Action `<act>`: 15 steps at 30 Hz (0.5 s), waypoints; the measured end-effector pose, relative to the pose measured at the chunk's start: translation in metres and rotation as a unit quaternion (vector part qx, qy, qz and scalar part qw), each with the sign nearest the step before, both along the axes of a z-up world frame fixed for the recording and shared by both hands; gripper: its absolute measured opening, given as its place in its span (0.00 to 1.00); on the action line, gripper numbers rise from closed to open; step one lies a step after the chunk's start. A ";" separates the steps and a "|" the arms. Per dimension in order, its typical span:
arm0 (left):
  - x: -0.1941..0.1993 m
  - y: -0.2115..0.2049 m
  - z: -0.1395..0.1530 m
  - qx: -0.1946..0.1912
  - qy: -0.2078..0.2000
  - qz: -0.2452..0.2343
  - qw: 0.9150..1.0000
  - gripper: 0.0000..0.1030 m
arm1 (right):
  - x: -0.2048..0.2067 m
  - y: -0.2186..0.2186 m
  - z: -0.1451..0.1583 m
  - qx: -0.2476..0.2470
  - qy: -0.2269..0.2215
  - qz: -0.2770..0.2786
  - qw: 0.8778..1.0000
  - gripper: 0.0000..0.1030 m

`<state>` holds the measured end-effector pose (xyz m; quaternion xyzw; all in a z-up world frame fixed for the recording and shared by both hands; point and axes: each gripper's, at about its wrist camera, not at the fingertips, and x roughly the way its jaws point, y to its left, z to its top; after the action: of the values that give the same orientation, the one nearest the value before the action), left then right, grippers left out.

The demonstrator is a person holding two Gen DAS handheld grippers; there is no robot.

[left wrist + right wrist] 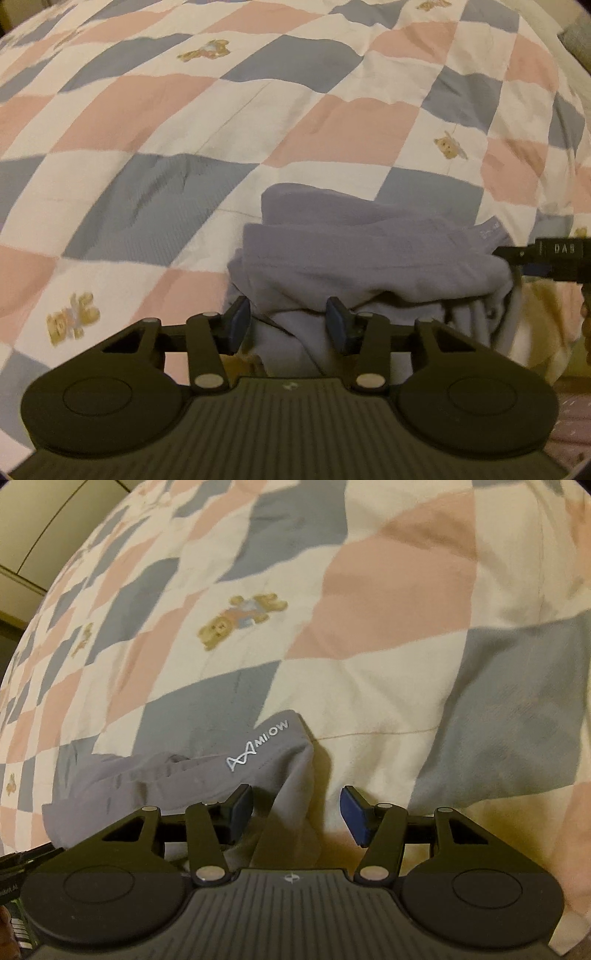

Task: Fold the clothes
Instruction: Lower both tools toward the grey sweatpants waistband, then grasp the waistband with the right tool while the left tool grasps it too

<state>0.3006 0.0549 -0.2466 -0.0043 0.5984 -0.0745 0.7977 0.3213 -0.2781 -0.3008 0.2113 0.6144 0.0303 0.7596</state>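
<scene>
A grey-lavender garment (pixel 369 251) lies bunched in loose folds on the checked quilt (pixel 184 129), near its front edge. My left gripper (pixel 288 323) is open, its blue pads either side of a hanging fold at the garment's near edge. In the left wrist view my right gripper (pixel 543 258) pokes in from the right, at the garment's right end. In the right wrist view the garment (pixel 166 775) shows a white "MIOW" logo (pixel 258 746). My right gripper (pixel 297 814) is open, and a corner of the cloth drapes down just inside its left pad.
The quilt (pixel 369 590) has pink, blue and white squares with teddy bear prints and fills both views. A pale wall or cabinet (pixel 55 524) stands beyond its far left edge. Yellowish bedding (pixel 543 325) lies below the garment's right end.
</scene>
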 end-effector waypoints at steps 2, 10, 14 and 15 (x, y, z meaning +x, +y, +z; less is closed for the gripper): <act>0.003 0.001 -0.004 0.005 -0.003 -0.010 1.000 0.39 | 0.002 0.000 -0.008 0.006 0.009 -0.006 1.000 0.55; 0.004 -0.014 -0.010 0.003 -0.028 -0.061 0.998 0.26 | -0.004 -0.003 -0.009 0.032 0.004 0.007 0.999 0.08; -0.001 -0.016 0.002 0.007 -0.058 -0.063 0.996 0.04 | -0.016 -0.009 0.012 0.041 -0.017 0.002 0.999 0.04; -0.004 -0.014 0.010 0.004 -0.071 -0.061 0.996 0.03 | -0.021 -0.011 0.021 0.041 -0.029 0.001 0.999 0.04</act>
<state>0.2964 0.0405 -0.2371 0.0410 0.5396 -0.1205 0.8322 0.3001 -0.2887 -0.2796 0.2408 0.5905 0.0629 0.7677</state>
